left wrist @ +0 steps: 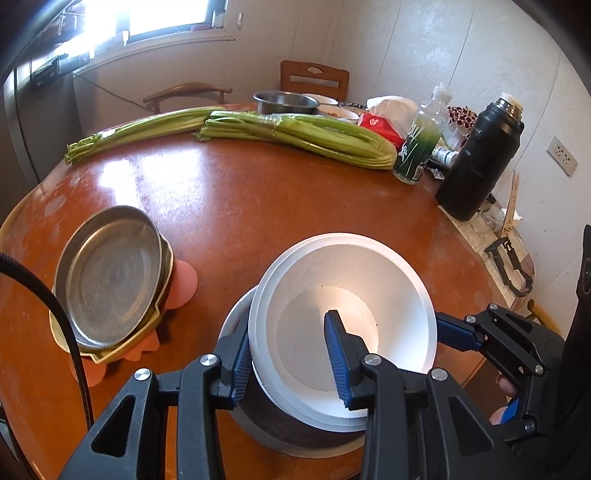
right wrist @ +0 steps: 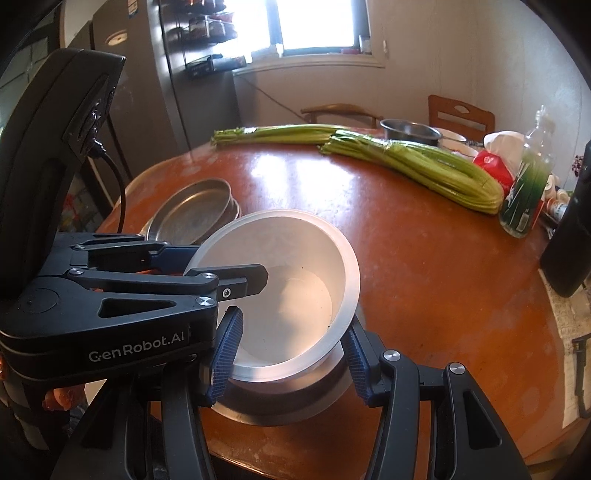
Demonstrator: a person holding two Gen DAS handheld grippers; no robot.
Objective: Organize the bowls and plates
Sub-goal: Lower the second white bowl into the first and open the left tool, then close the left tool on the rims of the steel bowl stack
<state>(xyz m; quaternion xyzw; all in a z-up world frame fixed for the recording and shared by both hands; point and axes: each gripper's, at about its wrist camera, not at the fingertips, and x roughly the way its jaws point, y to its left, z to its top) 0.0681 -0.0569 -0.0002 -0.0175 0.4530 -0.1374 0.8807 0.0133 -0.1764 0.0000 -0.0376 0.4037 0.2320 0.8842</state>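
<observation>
The left gripper (left wrist: 291, 354) is pinching the white bowl's (left wrist: 343, 295) wall above a metal dish (left wrist: 280, 432). Only the right view is showing the right gripper (right wrist: 291, 362) straddling the bowl's base, contact unclear. The round brown table (left wrist: 258, 206) is standing below a window (right wrist: 317, 26).

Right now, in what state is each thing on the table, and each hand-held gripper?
white bowl, tilted, held over a grey dish.
left hand-held gripper, shut on the bowl's rim.
right hand-held gripper, astride the bowl's near wall; grip unclear.
metal plates, stacked, top one tilted.
celery, lying flat.
plastic bottle, upright.
</observation>
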